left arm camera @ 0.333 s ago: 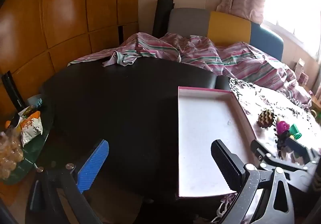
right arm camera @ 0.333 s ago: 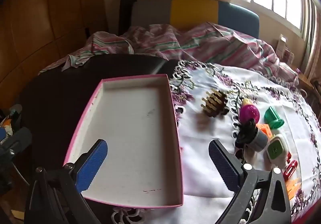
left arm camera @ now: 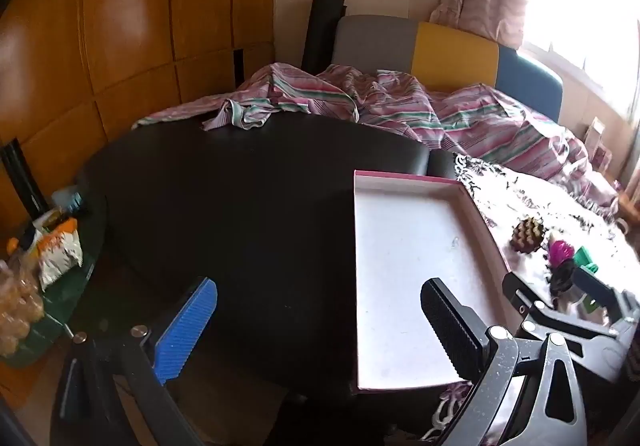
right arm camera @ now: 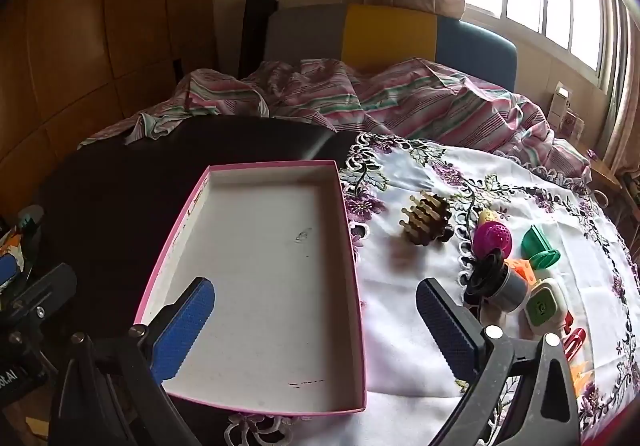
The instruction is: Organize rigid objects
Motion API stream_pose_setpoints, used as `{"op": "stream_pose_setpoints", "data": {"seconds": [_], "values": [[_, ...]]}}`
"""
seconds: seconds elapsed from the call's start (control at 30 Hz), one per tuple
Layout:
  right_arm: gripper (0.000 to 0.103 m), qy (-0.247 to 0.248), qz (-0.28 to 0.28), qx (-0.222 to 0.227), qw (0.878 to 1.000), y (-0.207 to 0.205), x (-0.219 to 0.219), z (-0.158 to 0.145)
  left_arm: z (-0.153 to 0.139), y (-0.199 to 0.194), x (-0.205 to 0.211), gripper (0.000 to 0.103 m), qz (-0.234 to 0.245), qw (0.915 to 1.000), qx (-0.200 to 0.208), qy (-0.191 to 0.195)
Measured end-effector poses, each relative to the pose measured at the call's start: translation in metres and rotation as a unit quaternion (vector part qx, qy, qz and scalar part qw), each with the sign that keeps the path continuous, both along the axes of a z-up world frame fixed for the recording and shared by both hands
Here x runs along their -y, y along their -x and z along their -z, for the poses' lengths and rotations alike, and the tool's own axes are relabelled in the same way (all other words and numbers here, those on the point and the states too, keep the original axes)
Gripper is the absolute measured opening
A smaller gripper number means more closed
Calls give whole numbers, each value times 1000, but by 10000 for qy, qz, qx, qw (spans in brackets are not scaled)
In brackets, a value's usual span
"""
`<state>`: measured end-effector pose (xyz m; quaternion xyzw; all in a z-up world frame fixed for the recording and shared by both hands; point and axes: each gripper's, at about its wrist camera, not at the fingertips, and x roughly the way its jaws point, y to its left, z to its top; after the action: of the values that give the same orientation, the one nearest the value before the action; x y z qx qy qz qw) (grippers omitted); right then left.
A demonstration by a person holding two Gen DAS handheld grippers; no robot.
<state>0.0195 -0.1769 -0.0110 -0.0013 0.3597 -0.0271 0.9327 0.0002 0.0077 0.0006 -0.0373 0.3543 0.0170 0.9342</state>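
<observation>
Left wrist view: the left gripper (left arm camera: 318, 324) hangs wide open and empty over the dark table (left arm camera: 248, 206), as it did a moment ago. The pink-rimmed tray (left arm camera: 412, 182) lies at the table's right part.

Right wrist view: the right gripper (right arm camera: 314, 324) is also wide open, over the tray's near edge. The small objects, among them a brown comb piece (right arm camera: 426, 220) and a magenta ball (right arm camera: 493, 237), lie unmoved on the flowered cloth (right arm camera: 408, 310) right of the tray.

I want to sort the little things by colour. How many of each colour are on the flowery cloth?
Right wrist view, what shows clearly:
Brown: 1, comb-like piece
Pink: 1, ball
Green: 2, scoop-like piece, square piece
Black and grey: 1, cylinder
Orange: 1, piece
Red: 1, clip
Total: 7; others may be hidden.
</observation>
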Motion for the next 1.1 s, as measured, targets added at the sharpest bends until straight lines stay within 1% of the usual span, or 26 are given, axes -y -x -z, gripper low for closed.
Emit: {"op": "stream_pose_setpoints", "data": {"seconds": [0.07, 0.13, 0.27, 0.4, 0.6, 0.77, 1.1], "values": [[103, -94, -55, 36, 9999, 2, 6, 4, -2, 0, -2, 103, -49, 10000, 28, 46], [103, -24, -105, 92, 9999, 4, 3, 0, -3, 1, -1, 103, -56, 9999, 66, 62], [103, 80, -154, 155, 9997, 5, 0, -3, -5, 6, -3, 103, -70, 9999, 134, -51], [103, 149, -211, 230, 9994, 7, -3, -7, -3, 6, -2, 103, -87, 9998, 96, -134], [103, 191, -228, 263, 9992, 6, -6, -9, -2, 7, -5, 103, -70, 9999, 80, -77], [103, 312, -272, 313, 9987, 6, -8, -10, -1, 4, -3, 103, -68, 9999, 69, -111], [103, 354, -312, 337, 9983, 2, -8, -10, 5, -2, 1, 103, -40, 9999, 4, -131]]}}
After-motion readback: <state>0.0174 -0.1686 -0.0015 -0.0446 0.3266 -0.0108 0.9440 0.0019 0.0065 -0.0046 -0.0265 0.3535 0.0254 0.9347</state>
